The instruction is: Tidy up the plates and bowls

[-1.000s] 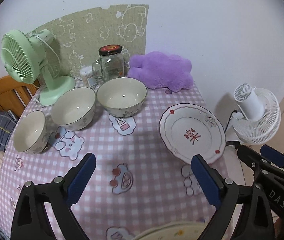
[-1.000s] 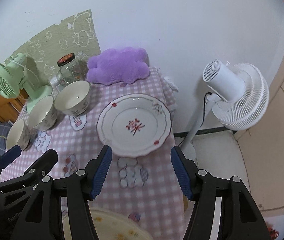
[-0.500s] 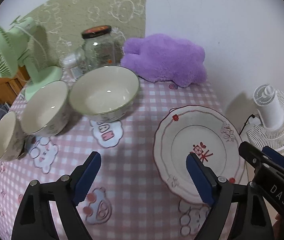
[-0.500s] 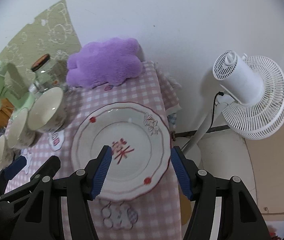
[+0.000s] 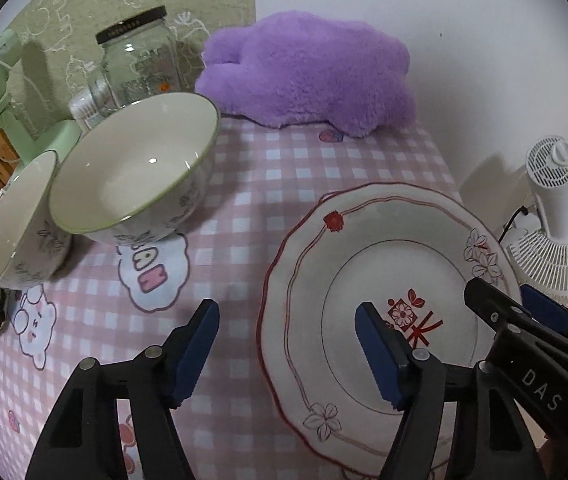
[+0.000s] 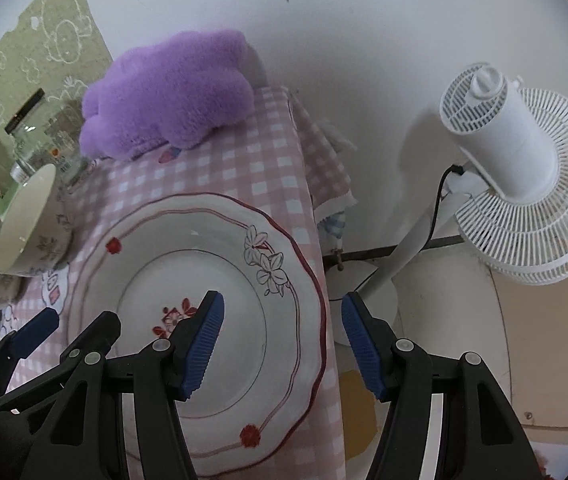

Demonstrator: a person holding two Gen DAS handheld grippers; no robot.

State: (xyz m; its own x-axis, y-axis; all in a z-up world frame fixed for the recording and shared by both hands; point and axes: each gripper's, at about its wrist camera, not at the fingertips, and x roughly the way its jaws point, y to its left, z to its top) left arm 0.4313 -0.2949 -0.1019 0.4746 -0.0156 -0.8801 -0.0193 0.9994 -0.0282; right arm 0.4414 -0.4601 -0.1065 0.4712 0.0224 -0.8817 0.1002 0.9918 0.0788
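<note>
Pink checked tablecloth (image 5: 268, 168) under plate (image 5: 363, 240); white wall (image 5: 443, 20) behind.

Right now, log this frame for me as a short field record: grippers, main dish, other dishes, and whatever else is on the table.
left hand-held gripper: open, straddling the plate's left rim
right hand-held gripper: open, straddling the plate's right rim
plate: white, scalloped red-lined rim, flat on the table, not gripped
bowls: large one beside the plate, a second bowl to its left, a third cut off at the frame edge
tablecloth: pink checked
background: purple plush, glass jar, white fan off the table
</note>
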